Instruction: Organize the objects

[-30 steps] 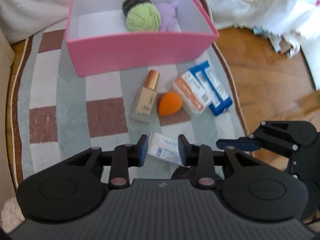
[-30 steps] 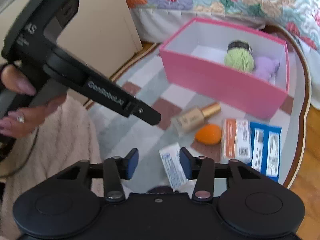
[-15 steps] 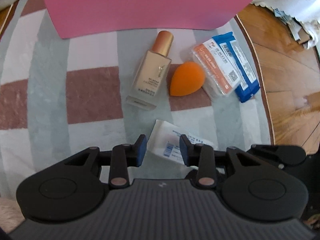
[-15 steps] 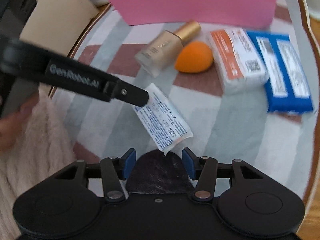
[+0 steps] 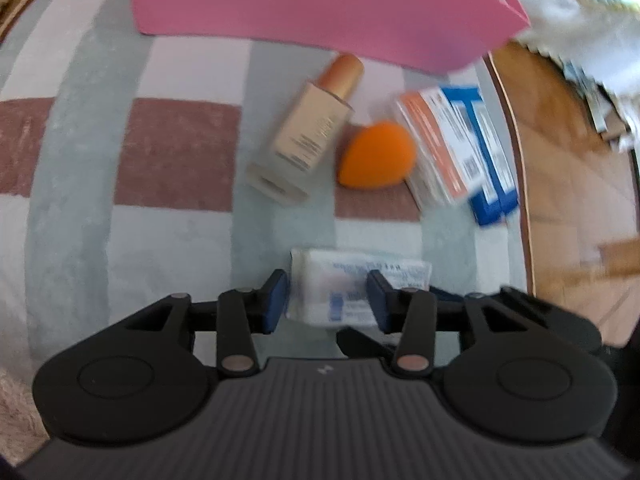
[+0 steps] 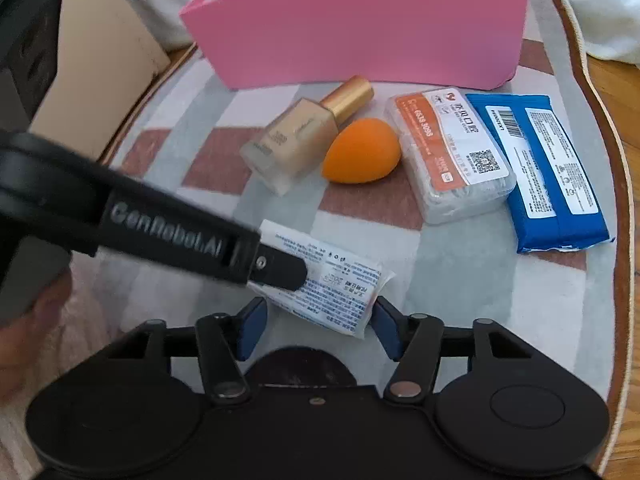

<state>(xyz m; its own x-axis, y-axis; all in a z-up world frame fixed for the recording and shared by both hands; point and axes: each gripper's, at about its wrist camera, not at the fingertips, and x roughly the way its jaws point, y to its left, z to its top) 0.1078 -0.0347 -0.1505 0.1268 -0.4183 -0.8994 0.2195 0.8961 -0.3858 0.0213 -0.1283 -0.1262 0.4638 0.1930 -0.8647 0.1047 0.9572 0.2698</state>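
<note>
Both grippers are down over the white packet (image 6: pixel 324 280) on the checked rug (image 6: pixel 460 280). The left gripper (image 5: pixel 327 300) and right gripper (image 6: pixel 318 326) are opening, packet between their jaws. Beyond lie the foundation bottle (image 6: pixel 304 140), orange sponge (image 6: pixel 360 151), two wipe packs, then the pink box (image 6: pixel 360 28).

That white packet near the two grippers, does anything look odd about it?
Yes. Both grippers are on the one white packet at once: the left gripper and right gripper each straddle it, jaws opening. It lies askew on the rug.
</note>
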